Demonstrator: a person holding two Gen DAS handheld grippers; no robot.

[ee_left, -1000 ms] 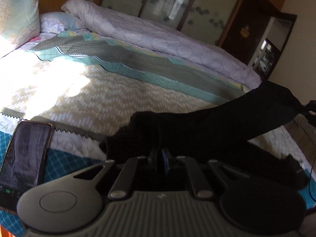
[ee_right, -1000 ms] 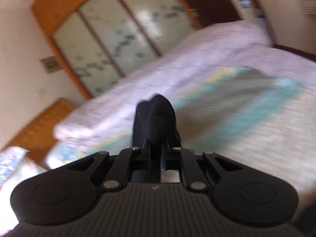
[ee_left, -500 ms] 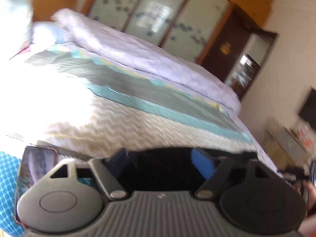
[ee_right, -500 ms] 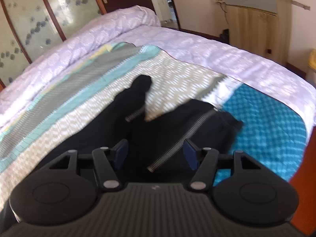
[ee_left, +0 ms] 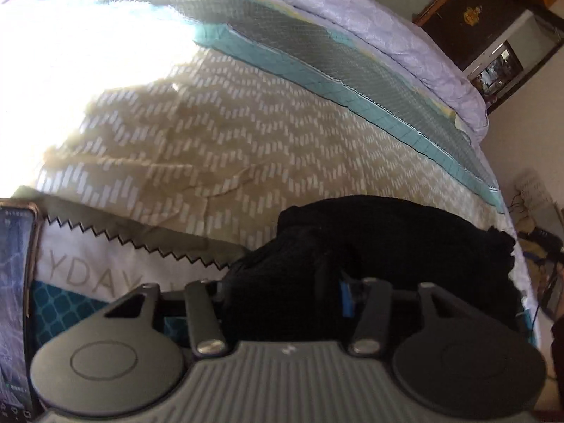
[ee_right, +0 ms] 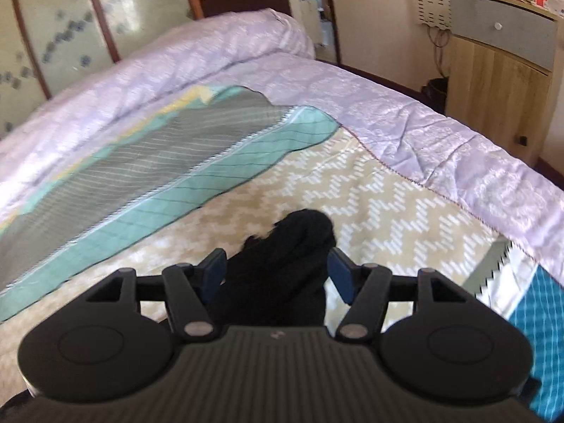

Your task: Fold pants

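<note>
The black pants [ee_left: 398, 243] lie bunched on the patterned bedspread [ee_left: 229, 148] near the bed's front right edge. My left gripper [ee_left: 285, 292] is open low over the pile; the cloth fills the space between its fingers and hides the left pad. In the right wrist view a fold of the pants [ee_right: 282, 264] lies between the open fingers of my right gripper [ee_right: 276, 275], and both blue pads stand apart from the cloth.
A phone [ee_left: 14, 303] lies on the bedspread at the left edge. A rolled lilac quilt [ee_right: 183, 70] runs along the far side of the bed. A wooden cabinet [ee_right: 500, 67] stands beyond the bed at the right. Wardrobe doors [ee_right: 53, 21] are behind.
Both grippers were shut on the pants and holding them up a second ago. They opened, the pants dropped onto the bed, and both grippers now sit low over the pile.
</note>
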